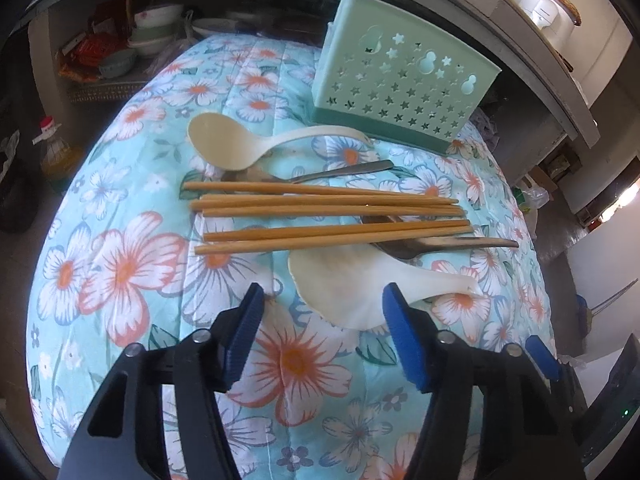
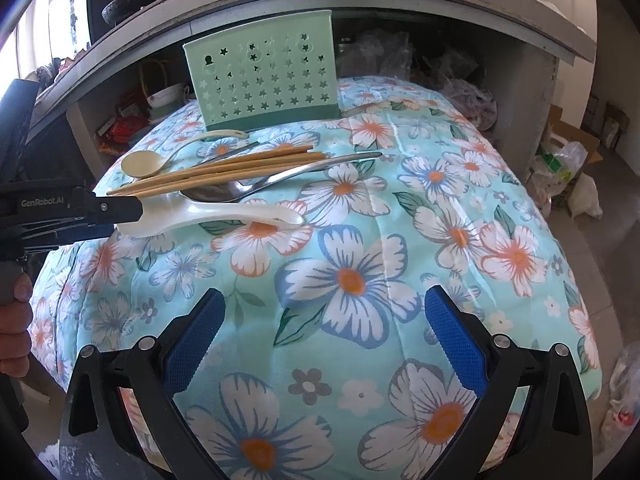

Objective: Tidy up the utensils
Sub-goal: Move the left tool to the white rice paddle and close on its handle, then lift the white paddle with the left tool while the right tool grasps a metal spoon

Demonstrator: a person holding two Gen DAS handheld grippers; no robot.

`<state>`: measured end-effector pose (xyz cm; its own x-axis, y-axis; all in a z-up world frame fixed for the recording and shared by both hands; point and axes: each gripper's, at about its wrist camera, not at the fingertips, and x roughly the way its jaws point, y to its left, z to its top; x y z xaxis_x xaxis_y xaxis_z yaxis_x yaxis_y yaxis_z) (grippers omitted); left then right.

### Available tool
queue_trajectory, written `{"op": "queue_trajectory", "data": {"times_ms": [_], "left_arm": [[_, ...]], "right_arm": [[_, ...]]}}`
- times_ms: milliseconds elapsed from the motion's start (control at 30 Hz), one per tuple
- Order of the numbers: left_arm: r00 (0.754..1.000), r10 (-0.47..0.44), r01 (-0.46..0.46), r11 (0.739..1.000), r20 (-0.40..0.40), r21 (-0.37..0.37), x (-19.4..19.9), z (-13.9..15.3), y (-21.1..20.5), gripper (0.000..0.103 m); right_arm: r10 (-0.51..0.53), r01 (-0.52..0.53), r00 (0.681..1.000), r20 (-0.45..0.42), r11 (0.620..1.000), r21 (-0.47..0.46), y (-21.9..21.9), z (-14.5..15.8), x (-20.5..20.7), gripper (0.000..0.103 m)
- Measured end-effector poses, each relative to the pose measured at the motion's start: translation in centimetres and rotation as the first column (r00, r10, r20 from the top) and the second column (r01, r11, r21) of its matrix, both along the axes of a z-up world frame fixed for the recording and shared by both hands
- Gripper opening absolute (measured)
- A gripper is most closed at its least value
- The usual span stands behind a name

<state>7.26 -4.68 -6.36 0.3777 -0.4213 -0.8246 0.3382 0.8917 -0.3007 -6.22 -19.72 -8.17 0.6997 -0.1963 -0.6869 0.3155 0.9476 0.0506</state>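
Note:
Several wooden chopsticks (image 1: 328,200) (image 2: 224,172) lie side by side on the floral cloth (image 1: 120,264). They rest across two metal spoons (image 1: 340,172) (image 1: 440,246). A cream ladle spoon (image 1: 224,140) (image 2: 144,162) lies behind them, near the upright mint-green utensil holder (image 1: 400,84) (image 2: 260,84). A white flat spoon (image 1: 360,276) (image 2: 224,214) lies nearest me. My left gripper (image 1: 323,292) (image 2: 128,216) straddles its bowl: the right pad (image 1: 400,332) meets its edge and the left pad (image 1: 244,332) stands apart. My right gripper (image 2: 325,294) hangs open over bare cloth, holding nothing.
A grey shelf behind the table holds stacked bowls (image 1: 152,36) and packets. An oil bottle (image 1: 52,148) stands on the floor at the left. Plastic bags (image 2: 560,168) and boxes sit at the right. A person's hand (image 2: 16,320) holds the left gripper's handle.

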Motion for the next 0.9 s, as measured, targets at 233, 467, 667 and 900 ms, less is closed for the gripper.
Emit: {"op": "queue_trajectory", "data": {"times_ms": [233,467,667,900], "left_arm": [[0.997,0.050,-0.051,0.999,-0.052,-0.002,1.6,-0.4,0.2,0.021],[0.992,0.073,-0.076,0.997,-0.102,-0.029,1.8,-0.2,0.4,0.011],[0.977,0.101,-0.124,0.985,-0.187,-0.117,1.5,-0.3,0.7,0.006],[0.989,0.098,-0.118,0.973,-0.109,-0.199,3.1,2.3,-0.7,0.002]], "right_arm": [[-0.004,0.004,1.000,-0.004,0.999,0.037,-1.3,-0.3,0.1,0.095],[-0.015,0.015,1.000,-0.010,0.998,0.068,-2.2,-0.4,0.6,0.095],[-0.016,0.017,1.000,-0.014,0.997,0.080,-2.6,-0.3,0.9,0.095],[-0.029,0.031,0.999,-0.022,0.996,0.088,-3.0,-0.2,0.8,0.095]]}}
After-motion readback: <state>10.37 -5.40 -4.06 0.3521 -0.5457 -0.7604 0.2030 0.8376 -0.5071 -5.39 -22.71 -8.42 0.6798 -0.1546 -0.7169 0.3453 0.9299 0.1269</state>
